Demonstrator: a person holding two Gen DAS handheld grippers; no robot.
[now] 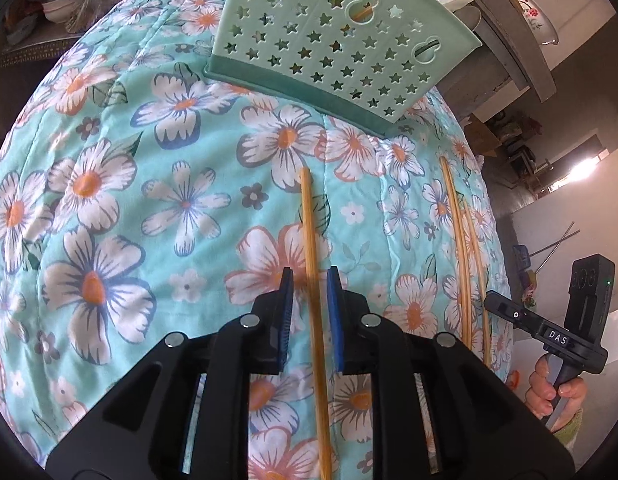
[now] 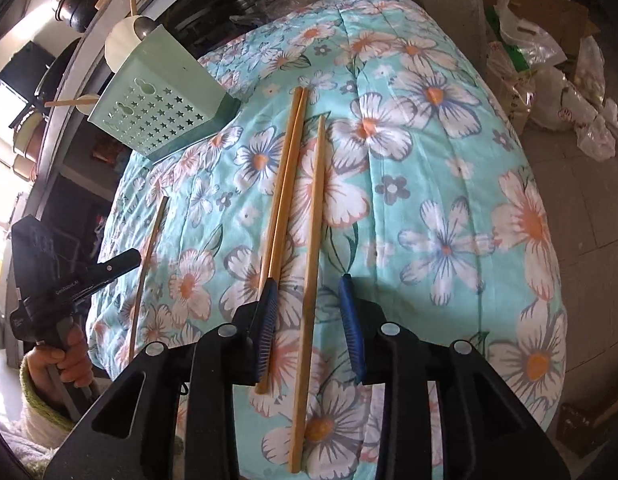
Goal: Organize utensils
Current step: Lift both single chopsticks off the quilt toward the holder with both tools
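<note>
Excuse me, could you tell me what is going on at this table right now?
A person holds a black claw in each hand over a floral turquoise quilt, sorting bamboo chopsticks into a mint-green plastic holder with star cut-outs. The left claw straddles one loose bamboo chopstick without pressing it. The right claw is open around another single chopstick, beside a touching pair of chopsticks. All four lie flat on the quilt.

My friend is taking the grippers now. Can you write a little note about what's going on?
Left gripper: open, one chopstick lies loose between its pads.
Right gripper: open, a single chopstick between its pads, a pair just left of it.
All four lie on the floral quilt.
Green holder stands at the quilt's far end, some utensils already inside.
Left to do: put the four chopsticks in the holder.
</note>
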